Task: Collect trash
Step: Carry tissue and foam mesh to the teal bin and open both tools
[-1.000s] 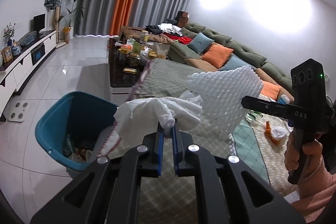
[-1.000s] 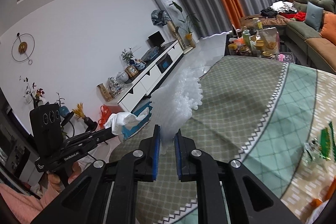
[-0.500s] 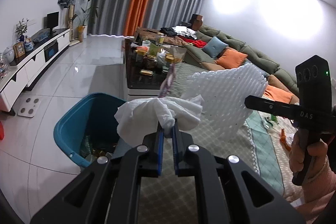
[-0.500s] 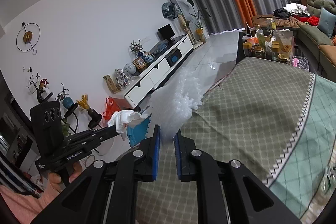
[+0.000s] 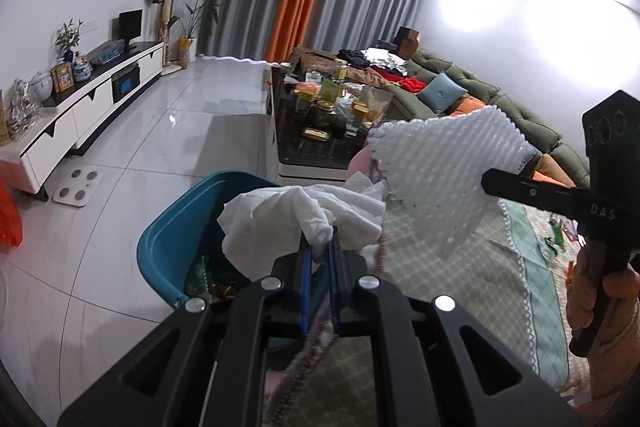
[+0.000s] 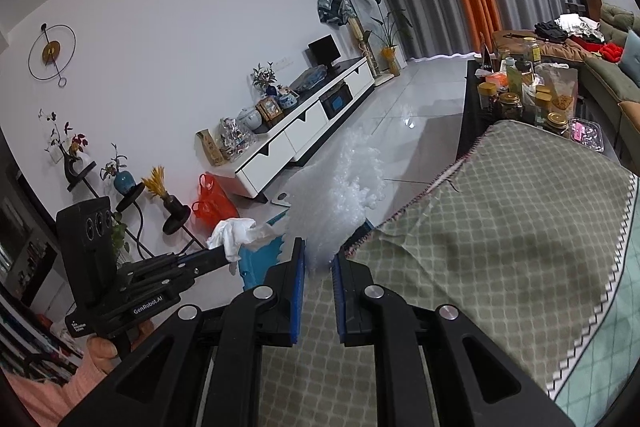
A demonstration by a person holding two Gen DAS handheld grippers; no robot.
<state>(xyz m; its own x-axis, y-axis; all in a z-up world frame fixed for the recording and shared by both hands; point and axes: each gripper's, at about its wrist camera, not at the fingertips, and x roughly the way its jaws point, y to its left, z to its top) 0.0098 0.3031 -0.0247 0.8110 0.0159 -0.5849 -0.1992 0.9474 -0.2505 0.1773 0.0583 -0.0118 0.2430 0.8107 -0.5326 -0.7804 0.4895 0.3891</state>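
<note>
Carrying trash toward the blue bin (image 5: pixel 172 239) beside the bench (image 6: pixel 500 227): left claw (image 5: pixel 319 255) clamped on crumpled tissue (image 5: pixel 296 215) above its rim, right claw (image 6: pixel 319 259) clamped on foam net (image 6: pixel 340 203) nearby, ready for dropping in.

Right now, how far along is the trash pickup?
Partly done: the teal plastic bin already holds some wrappers. In hand: the left gripper is shut on a crumpled white tissue, near the bin's rim, and the right gripper is shut on a white foam net sheet. Left: drop both in, then small litter on the patterned cloth.
</note>
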